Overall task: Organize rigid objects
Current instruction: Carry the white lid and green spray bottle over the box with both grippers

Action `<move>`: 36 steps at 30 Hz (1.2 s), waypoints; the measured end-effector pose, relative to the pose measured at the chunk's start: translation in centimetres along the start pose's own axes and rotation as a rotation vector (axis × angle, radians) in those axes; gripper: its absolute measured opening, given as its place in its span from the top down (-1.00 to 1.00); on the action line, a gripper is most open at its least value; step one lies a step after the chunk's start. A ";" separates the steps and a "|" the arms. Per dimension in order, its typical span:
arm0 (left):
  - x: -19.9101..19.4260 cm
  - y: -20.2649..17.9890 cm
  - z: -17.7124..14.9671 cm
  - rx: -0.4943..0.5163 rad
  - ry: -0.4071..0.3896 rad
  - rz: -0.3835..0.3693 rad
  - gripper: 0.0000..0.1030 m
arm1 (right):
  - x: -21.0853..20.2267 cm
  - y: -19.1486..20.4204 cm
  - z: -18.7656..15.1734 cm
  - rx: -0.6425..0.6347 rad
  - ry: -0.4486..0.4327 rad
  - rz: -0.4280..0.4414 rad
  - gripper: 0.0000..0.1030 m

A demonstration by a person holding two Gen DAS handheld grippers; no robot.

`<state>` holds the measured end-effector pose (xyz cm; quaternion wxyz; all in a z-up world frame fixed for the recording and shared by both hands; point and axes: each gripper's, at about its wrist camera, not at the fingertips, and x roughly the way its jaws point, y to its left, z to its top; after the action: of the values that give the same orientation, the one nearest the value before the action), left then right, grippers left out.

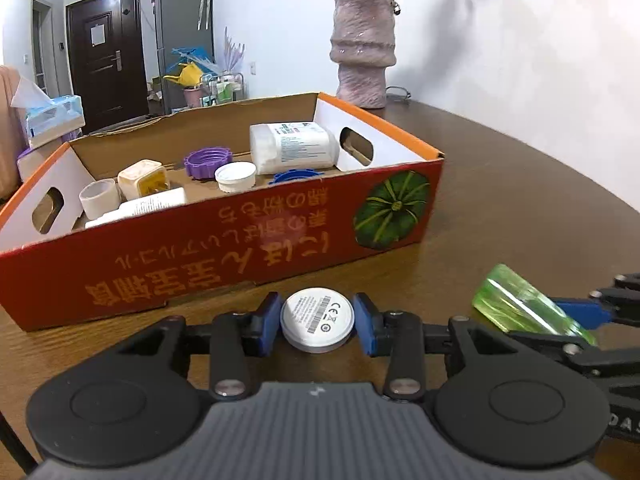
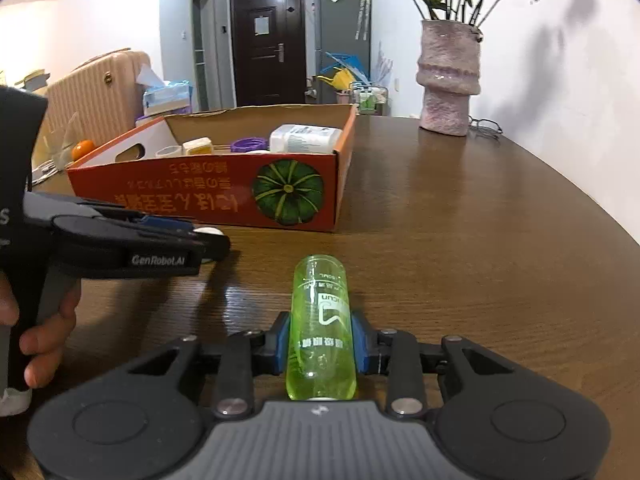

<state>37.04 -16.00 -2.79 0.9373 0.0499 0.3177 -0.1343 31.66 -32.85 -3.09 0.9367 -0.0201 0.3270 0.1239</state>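
My left gripper (image 1: 317, 325) is shut on a round white puck with a printed label (image 1: 317, 318), held just in front of the red cardboard box (image 1: 224, 248). My right gripper (image 2: 321, 342) is shut on a clear green plastic bottle (image 2: 321, 320), which points forward over the brown table. The bottle also shows at the right of the left wrist view (image 1: 520, 300). The box (image 2: 224, 196) holds a white bottle (image 1: 294, 146), a purple ring lid (image 1: 208, 162), a white cap (image 1: 236, 176), a yellow cube (image 1: 142, 178) and a white roll (image 1: 100, 198). The left gripper shows at the left of the right wrist view (image 2: 208, 240).
A pink vase with flowers (image 1: 362, 56) stands at the back of the brown table (image 2: 480, 240); glasses (image 2: 486, 125) lie beside it. A tissue box (image 1: 52, 114), an orange (image 2: 83, 149) and a beige suitcase (image 2: 96, 92) are left of the box.
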 end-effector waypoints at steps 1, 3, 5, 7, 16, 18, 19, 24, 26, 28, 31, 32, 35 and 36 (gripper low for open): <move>-0.3 0.1 -0.2 -0.003 0.001 0.003 0.23 | 0.0 0.3 0.0 -0.006 -0.003 0.000 0.42; -1.6 0.3 -0.7 -0.025 -0.010 0.019 0.23 | -0.1 0.7 -0.2 -0.003 -0.009 0.006 0.42; -3.5 1.0 -1.4 -0.065 -0.034 -0.007 0.23 | -0.4 1.2 -0.5 0.019 -0.018 0.032 0.42; -5.5 1.9 -2.2 -0.121 -0.047 -0.031 0.23 | -0.8 1.5 -0.9 0.053 -0.029 0.068 0.42; -11.7 5.3 -4.7 -0.214 -0.083 -0.003 0.23 | -2.7 4.9 -1.4 0.068 -0.049 0.130 0.42; -12.8 5.7 -4.9 -0.223 -0.101 0.003 0.23 | -3.5 5.8 -1.2 0.058 -0.067 0.136 0.42; -13.2 6.0 -4.8 -0.225 -0.111 0.001 0.23 | -3.9 6.1 -0.9 0.052 -0.078 0.139 0.42; -13.9 7.2 -2.5 -0.209 -0.172 -0.031 0.23 | -5.5 7.0 2.3 0.004 -0.154 0.152 0.42; -13.6 7.7 -1.0 -0.196 -0.193 -0.053 0.23 | -5.5 7.2 4.6 -0.042 -0.183 0.151 0.42; -12.9 8.3 0.9 -0.190 -0.209 -0.064 0.23 | -5.2 7.3 7.2 -0.082 -0.206 0.148 0.42; -11.6 9.4 3.4 -0.178 -0.224 -0.075 0.23 | -3.3 7.3 11.5 -0.141 -0.205 0.171 0.42; -11.0 9.9 4.2 -0.176 -0.225 -0.075 0.23 | -2.4 7.3 12.6 -0.156 -0.196 0.180 0.42; -8.9 11.7 6.5 -0.183 -0.210 -0.072 0.23 | 1.2 7.4 15.9 -0.182 -0.161 0.213 0.42; -8.1 12.2 7.1 -0.183 -0.201 -0.074 0.23 | 2.8 7.5 16.8 -0.194 -0.140 0.218 0.42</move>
<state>38.49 -3.78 7.83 0.9594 -0.0615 0.2347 -0.1436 42.18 -23.01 8.68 0.9319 -0.0660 0.2475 0.2568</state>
